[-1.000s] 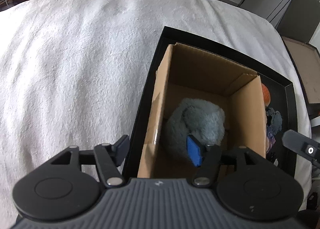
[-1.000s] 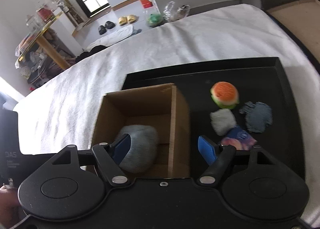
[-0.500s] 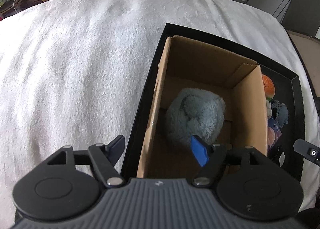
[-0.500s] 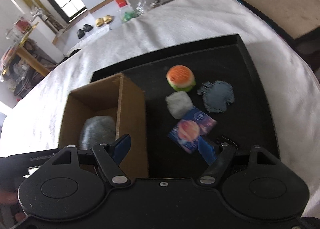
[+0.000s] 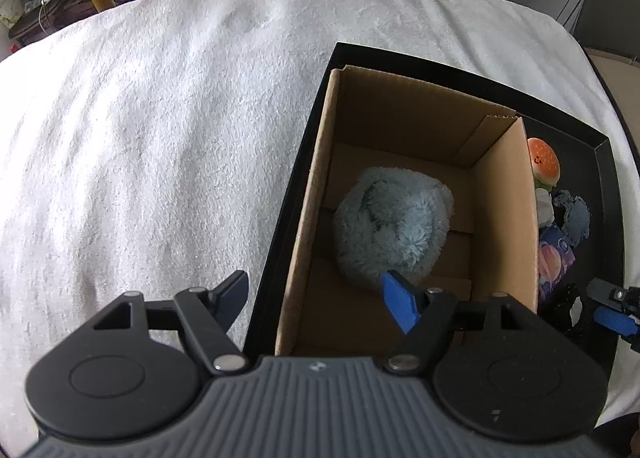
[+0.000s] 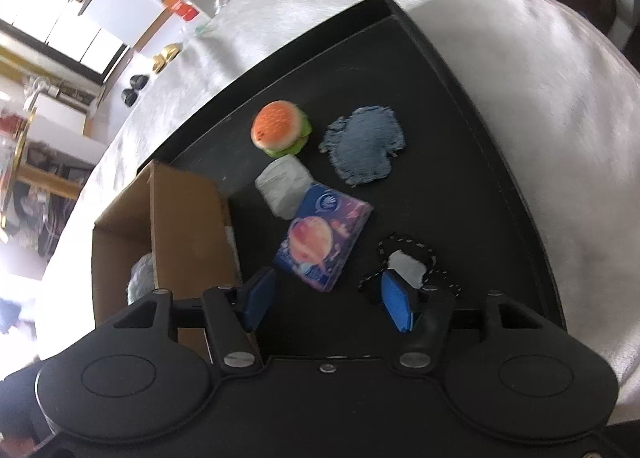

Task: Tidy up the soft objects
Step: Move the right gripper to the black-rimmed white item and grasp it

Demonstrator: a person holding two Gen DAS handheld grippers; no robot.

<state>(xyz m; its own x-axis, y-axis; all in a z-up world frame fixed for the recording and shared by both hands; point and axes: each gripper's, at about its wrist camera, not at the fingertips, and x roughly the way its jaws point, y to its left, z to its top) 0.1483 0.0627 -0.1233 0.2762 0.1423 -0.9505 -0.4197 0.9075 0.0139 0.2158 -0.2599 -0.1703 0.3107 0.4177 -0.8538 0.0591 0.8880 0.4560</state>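
Plush ball [image 5: 394,226] boxed; my left gripper [image 5: 316,298] hangs open, my right gripper [image 6: 328,300], jaws just narrowing, empty, needs lowering onto tissue pack [image 6: 324,236]

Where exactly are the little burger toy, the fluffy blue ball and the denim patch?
burger toy [image 6: 280,127], right wrist view, on its orange bun top.
fluffy blue ball [image 5: 394,224], left wrist view, on its middle, inside the cardboard box.
denim patch [image 6: 365,143], right wrist view, on its centre.
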